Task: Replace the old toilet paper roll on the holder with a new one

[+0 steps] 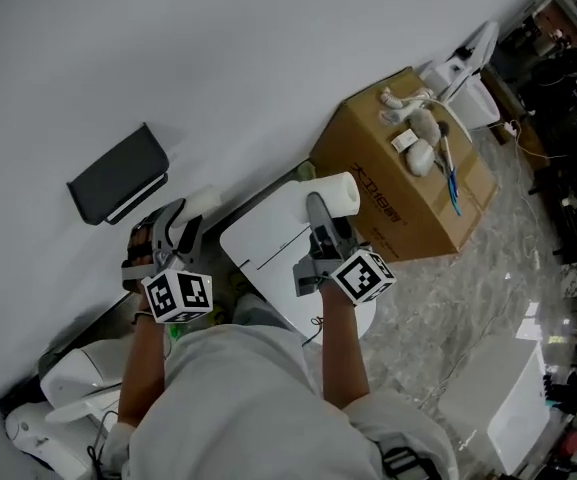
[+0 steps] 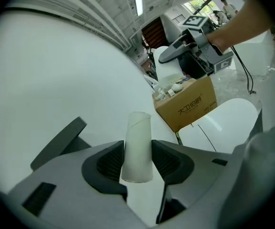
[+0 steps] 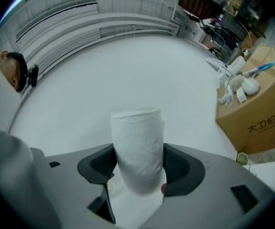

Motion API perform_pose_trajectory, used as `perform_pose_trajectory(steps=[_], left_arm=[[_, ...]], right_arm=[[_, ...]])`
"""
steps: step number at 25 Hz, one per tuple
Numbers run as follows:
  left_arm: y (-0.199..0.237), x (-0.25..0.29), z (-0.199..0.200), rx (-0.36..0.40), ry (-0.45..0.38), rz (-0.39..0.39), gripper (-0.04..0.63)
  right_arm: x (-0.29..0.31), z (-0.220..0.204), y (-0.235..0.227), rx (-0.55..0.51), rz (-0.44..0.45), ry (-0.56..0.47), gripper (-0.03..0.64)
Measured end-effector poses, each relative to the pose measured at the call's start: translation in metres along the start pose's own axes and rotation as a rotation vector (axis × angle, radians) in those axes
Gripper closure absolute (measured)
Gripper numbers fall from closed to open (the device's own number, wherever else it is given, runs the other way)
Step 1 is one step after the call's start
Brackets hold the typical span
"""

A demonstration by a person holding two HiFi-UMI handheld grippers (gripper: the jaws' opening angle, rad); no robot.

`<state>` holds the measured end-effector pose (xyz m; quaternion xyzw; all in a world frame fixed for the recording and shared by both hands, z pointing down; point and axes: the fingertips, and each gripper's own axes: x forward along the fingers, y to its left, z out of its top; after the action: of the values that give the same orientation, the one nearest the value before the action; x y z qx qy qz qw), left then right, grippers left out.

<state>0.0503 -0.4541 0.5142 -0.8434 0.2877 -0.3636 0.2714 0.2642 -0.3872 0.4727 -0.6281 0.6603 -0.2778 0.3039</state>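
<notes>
Toilet paper roll (image 3: 138,149), full and white with a soft embossed surface, stands clamped between the jaws of the right gripper (image 3: 139,170). Both dark pads press into its sides, and its top end rises clear above them. In the head view this gripper sits just over a white glossy panel (image 1: 263,243), with the roll pointing toward the white wall (image 1: 218,58).

The left gripper (image 2: 137,165) is clenched on an empty tube (image 2: 138,144), a pale bare core with a spiral seam, gripped along its lower half. That gripper is close to the wall, just below a dark holder (image 1: 120,176) fixed there; tube and holder are apart. Each gripper carries a marker cube (image 1: 178,295) of black-and-white squares.

To the right of the panel stands a brown cardboard box (image 1: 408,183). Its side bears dark printed Chinese characters, which look like 大卫伯爵 in the left gripper view, though the print is small. The line of Latin letters on it in the head view is too blurred to read. On its top lie small white items and a blue-handled brush (image 1: 450,173).
</notes>
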Motion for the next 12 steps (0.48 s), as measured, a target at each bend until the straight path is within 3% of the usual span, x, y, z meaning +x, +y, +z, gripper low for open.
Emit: perform_pose_trajectory(steps=[2, 6, 12], left_arm=[[0.007, -0.012, -0.016, -0.041, 0.019, 0.023, 0.4], [0.017, -0.037, -0.044, -0.093, 0.06, 0.07, 0.4], [0.031, -0.077, -0.08, -0.166, 0.109, 0.157, 0.4]], right_arm=[[0.007, -0.009, 0.005, 0.046, 0.017, -0.008, 0.321], [0.015, -0.027, 0.007, 0.167, -0.03, -0.008, 0.321], [0.041, -0.046, 0.029, 0.423, 0.056, -0.05, 0.322]])
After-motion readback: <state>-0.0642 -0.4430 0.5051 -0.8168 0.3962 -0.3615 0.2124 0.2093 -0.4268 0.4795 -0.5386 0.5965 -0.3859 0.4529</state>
